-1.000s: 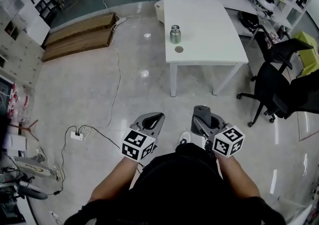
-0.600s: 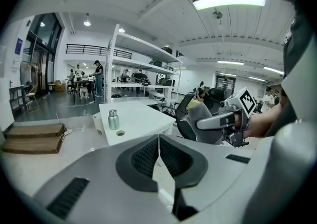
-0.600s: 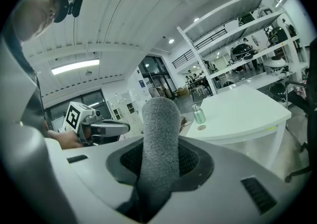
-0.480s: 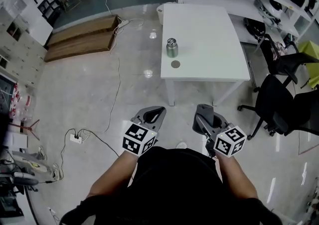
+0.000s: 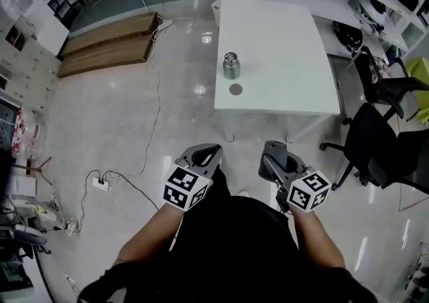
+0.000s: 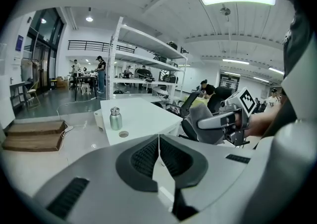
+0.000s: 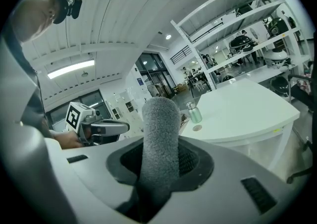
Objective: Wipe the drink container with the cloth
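Bottle [image 5: 231,66], steel with a screw cap, stands upright on the white table [image 5: 288,33], near the table's left edge and toward its near end. A small round disc [image 5: 235,89] lies flat just beside it on the near side, not touching.

Person stands on the glossy floor [image 5: 120,120], well apart from the table, with both tools held low in front of the body and pointing toward it.

Left gripper [image 6: 158,143]: jaws pressed together, ribbed pads meeting along a thin seam, nothing between them.

Right gripper [image 7: 161,163]: jaws pinching a grey cloth [image 7: 159,134]. The cloth is rolled into a fuzzy tube that sticks up and forward out of the pads. From the head view it shows as a grey lump at that tool's tip.

Around the scene: black office chairs [image 5: 375,141] right of the table, shelving behind it, wooden boards [image 5: 107,43] on the floor to the left, and a power strip [image 5: 102,183] with trailing cable.
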